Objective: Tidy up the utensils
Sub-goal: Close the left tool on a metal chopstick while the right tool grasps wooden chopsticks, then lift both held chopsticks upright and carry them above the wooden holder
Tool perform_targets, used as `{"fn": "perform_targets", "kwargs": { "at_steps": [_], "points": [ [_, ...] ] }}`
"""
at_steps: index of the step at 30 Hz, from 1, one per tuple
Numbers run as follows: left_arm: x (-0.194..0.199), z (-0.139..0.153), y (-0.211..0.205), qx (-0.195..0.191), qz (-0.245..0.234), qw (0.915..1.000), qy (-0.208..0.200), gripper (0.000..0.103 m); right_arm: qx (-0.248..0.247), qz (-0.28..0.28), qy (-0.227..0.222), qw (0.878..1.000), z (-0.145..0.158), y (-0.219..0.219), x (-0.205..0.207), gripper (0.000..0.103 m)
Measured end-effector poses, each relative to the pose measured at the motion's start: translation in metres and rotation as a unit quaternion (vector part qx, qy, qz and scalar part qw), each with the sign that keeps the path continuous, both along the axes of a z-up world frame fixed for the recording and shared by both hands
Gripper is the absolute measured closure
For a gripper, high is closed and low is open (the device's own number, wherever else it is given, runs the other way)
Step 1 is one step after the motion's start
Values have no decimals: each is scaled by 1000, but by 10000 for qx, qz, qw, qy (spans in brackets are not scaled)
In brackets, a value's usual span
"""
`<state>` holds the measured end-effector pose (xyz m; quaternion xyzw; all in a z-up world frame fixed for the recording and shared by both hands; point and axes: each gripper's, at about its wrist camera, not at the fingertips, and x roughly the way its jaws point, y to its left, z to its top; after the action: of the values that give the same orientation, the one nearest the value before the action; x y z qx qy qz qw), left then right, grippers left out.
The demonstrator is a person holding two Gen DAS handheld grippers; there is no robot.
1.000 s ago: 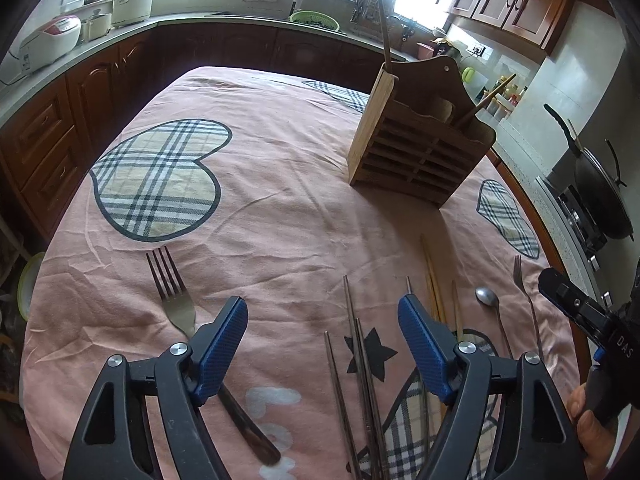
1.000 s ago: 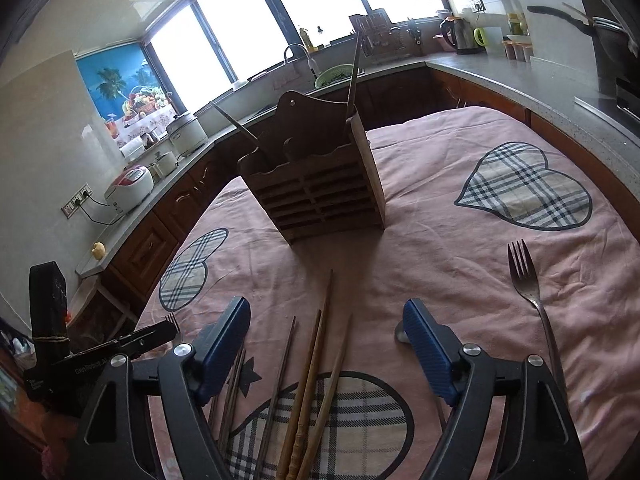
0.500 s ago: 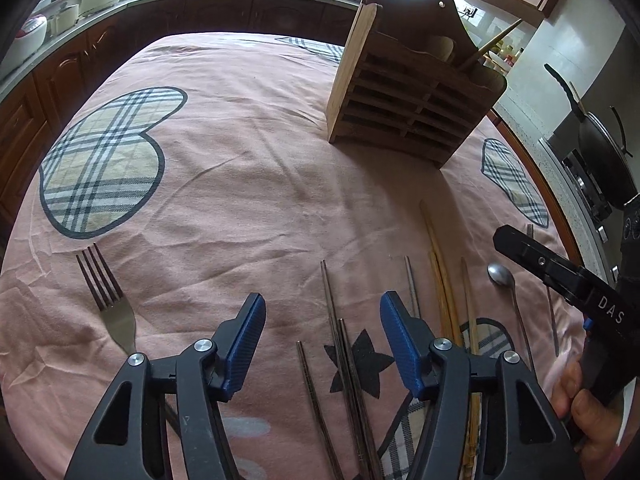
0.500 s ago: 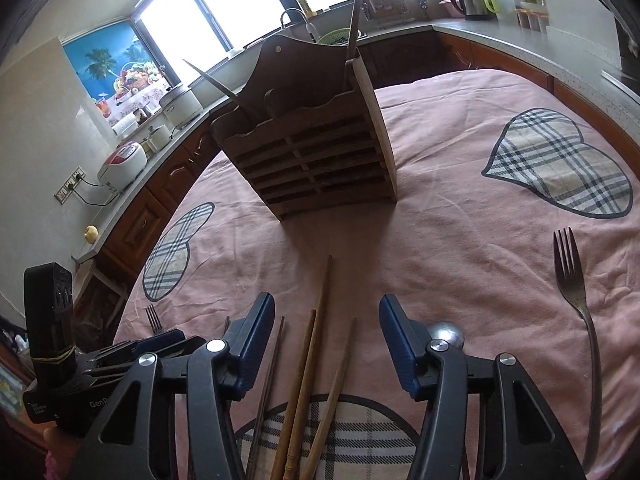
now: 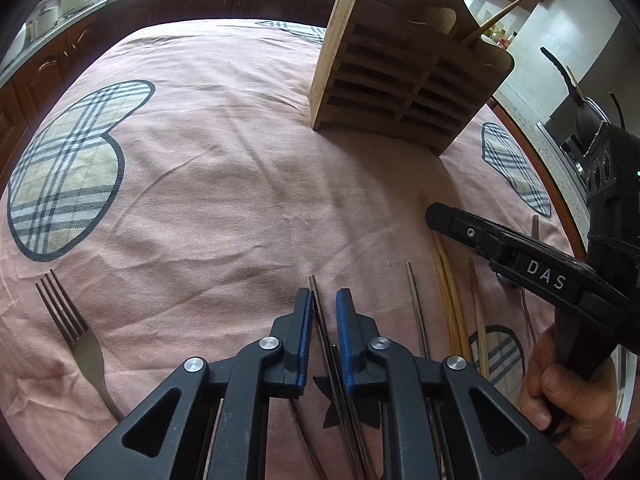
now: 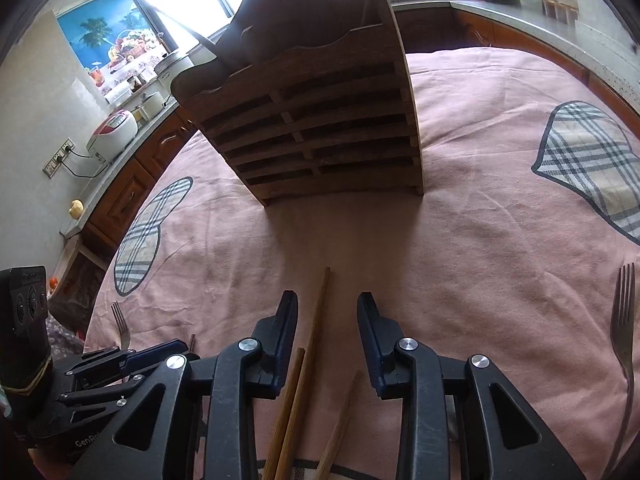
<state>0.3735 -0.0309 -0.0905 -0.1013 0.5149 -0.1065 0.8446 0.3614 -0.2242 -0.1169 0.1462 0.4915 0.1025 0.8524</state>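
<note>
The left gripper is closed on thin dark metal chopsticks at 6 o'clock – the right gripper is closing around pale wooden chopsticks, pads not touching.

White letters "DAS" stand on the right gripper's black arm — near the wooden utensil holder.
</note>
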Motion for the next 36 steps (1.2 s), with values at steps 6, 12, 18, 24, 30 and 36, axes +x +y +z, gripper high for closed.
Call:
{"fn": "perform_targets", "kwargs": {
  "at_steps": [6,12,18,24,30,36],
  "points": [
    [2,-3,1,-109,-53,9999,-53,98,-395,320,-81,9987,-1,11,9,73],
    [-1,-1,10,-353,43,9994,-3,99,-907,470,-115,9947,1,17,8,94],
    [-14,22,20,-497,112,9984,-236,99,-195,172,-190,9995,17,-6,-3,97],
    [-35,53,29,-663,132,9962,-554,100,141,59,-578,9982,57,-15,-24,98],
    [-63,85,39,-746,139,9931,-892,100,269,-5,-988,9947,96,-13,-43,99],
    [-94,115,48,-835,147,9890,-1214,100,309,-45,-1354,9903,126,-11,-63,99]
  ]
}}
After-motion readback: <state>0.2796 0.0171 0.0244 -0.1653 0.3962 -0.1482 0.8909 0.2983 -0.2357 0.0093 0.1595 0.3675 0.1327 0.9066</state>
